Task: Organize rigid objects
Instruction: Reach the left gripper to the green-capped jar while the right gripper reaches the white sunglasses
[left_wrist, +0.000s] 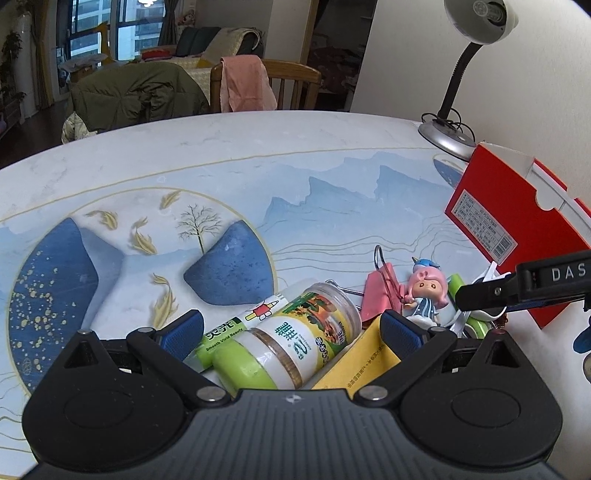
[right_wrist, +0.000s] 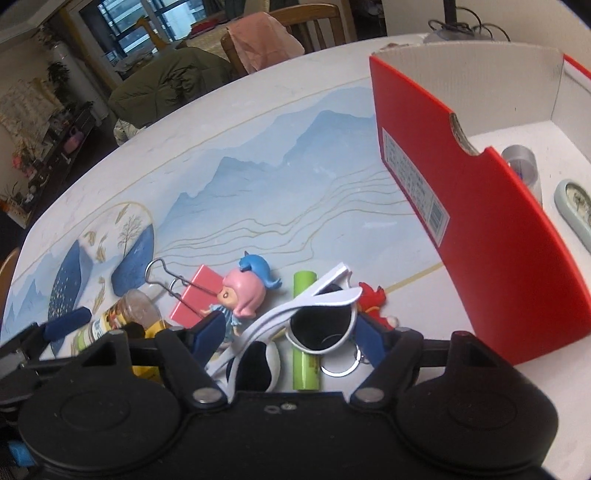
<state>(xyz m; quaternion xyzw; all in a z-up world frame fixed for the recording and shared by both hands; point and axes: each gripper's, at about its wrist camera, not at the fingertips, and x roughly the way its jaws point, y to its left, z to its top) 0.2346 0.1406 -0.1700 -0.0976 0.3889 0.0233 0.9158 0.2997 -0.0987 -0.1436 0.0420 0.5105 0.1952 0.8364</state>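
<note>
My left gripper (left_wrist: 291, 332) stands open over a pile of small items on the painted table (left_wrist: 258, 166). Between its blue pads lies a clear jar (left_wrist: 295, 339) with a green lid, beside a green tube (left_wrist: 225, 332) and a yellow box (left_wrist: 365, 362). My right gripper (right_wrist: 290, 336) is open around white sunglasses (right_wrist: 317, 314), which lie on a green stick (right_wrist: 304, 365); I see no firm pinch. A pink-haired doll (right_wrist: 240, 295) and a pink binder clip (right_wrist: 195, 295) lie just left of it. One of its black fingers (left_wrist: 487, 295) reaches in from the right in the left wrist view.
An open red box (right_wrist: 480, 221) stands to the right, holding a tape roll (right_wrist: 521, 158) and a pale oval item (right_wrist: 576, 206). A red toy (right_wrist: 373, 299) lies by its wall. A desk lamp (left_wrist: 454, 74) stands at the far right; chairs line the far edge.
</note>
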